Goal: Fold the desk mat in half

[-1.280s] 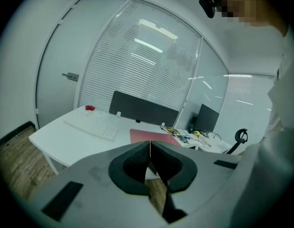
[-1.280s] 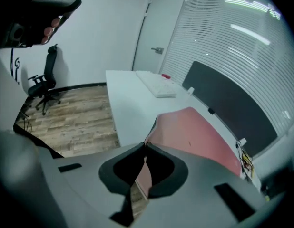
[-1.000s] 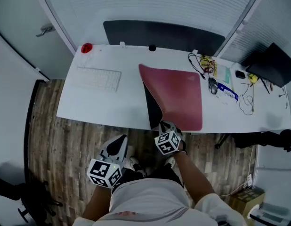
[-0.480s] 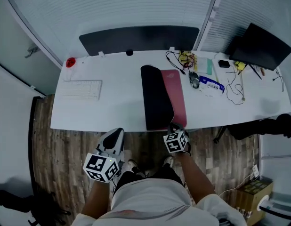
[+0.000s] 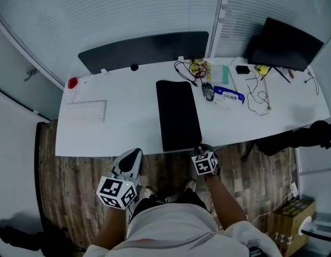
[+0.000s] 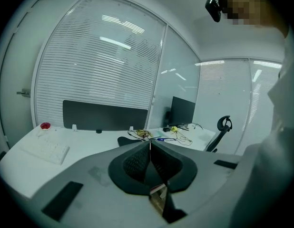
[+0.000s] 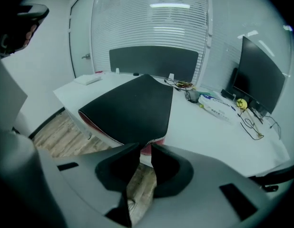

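Observation:
The desk mat (image 5: 179, 114) lies folded on the white desk (image 5: 122, 127) with its black underside up; a thin strip of its red face shows along the near edge (image 7: 146, 147). At the desk's front edge, my right gripper (image 5: 200, 148) sits at the mat's near corner. Its jaws are opening, and the corner lies in the gap (image 7: 145, 150) with the pads apart from it. My left gripper (image 5: 133, 154) hangs below the desk edge near my body, shut with nothing in it (image 6: 150, 146).
A white keyboard (image 5: 84, 111) and a red object (image 5: 73, 82) lie at the desk's left. A mouse (image 5: 208, 91), cables (image 5: 189, 68) and small items crowd the right side, near a monitor (image 5: 286, 50). A dark divider panel (image 5: 144, 50) backs the desk. An office chair (image 5: 315, 135) stands at right.
The lifted black flap has come down over the red face, so the mat now shows only black. The right gripper's jaws have parted at the near corner. The left gripper stayed low.

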Motion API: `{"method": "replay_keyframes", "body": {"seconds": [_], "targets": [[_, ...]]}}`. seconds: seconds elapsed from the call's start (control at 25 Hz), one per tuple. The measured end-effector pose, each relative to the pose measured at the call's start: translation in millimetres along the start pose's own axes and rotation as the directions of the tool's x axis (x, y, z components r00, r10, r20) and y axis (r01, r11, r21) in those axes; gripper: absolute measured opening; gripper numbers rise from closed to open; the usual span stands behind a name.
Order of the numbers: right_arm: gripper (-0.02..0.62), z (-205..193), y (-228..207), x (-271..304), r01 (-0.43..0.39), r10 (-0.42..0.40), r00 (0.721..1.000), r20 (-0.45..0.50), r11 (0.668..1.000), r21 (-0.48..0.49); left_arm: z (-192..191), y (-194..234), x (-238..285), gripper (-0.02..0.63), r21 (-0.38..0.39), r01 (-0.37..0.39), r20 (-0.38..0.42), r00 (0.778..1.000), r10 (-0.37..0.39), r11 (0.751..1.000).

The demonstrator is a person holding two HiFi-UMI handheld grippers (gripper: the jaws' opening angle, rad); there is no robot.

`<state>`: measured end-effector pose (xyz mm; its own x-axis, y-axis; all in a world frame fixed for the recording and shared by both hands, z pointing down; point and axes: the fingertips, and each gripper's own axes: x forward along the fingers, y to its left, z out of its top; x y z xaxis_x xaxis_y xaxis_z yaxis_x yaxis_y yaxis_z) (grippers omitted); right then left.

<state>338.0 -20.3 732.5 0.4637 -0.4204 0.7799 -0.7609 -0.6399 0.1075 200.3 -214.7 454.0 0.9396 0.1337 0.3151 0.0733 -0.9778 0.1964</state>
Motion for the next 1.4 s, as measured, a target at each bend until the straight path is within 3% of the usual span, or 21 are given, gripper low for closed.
{"method": "replay_keyframes", "body": {"seconds": [0.12,0.32,0.52,0.68,0.84,1.0,1.12,1.4], "targets": [[0.161,8.1,-10.0,-15.1,0.022,-0.023,0.998,0.056,1.000,0.016,6.0,-4.6,3.4,0.017,0.008,0.015,0.013,1.000,-0.015,1.000],[0.133,45.7,-33.1,-73.0,0.059,-0.081,0.973,0.216,0.993,0.105,20.7,-10.0,6.0,0.017,0.026,0.050,0.049,0.997,-0.052,0.998],[0.056,104.6,-46.4,-152.4,0.066,-0.132,0.895,0.426,0.984,0.167,38.9,-16.6,7.4,0.017,0.057,0.093,0.095,0.991,-0.098,0.994],[0.052,149.3,-46.1,-207.3,0.056,-0.159,0.815,0.558,0.979,0.198,54.3,-16.5,3.2,0.017,0.084,0.117,0.126,0.984,-0.127,0.990],[0.052,183.4,-33.1,-243.0,0.040,-0.159,0.749,0.643,0.980,0.195,57.6,-7.6,-4.9,0.017,0.088,0.119,0.144,0.981,-0.130,0.989],[0.052,204.6,-20.3,-268.8,0.032,-0.153,0.703,0.695,0.982,0.185,60.4,2.0,-10.6,0.017,0.084,0.113,0.157,0.980,-0.125,0.990],[0.051,212.9,-11.8,-274.9,0.024,-0.142,0.693,0.707,0.985,0.174,63.0,7.1,-16.1,0.017,0.091,0.109,0.163,0.979,-0.123,0.990],[0.051,224.9,7.3,-268.0,0.010,-0.093,0.707,0.701,0.992,0.122,68.0,15.0,-20.9,0.017,0.093,0.103,0.168,0.979,-0.118,0.990]]}}
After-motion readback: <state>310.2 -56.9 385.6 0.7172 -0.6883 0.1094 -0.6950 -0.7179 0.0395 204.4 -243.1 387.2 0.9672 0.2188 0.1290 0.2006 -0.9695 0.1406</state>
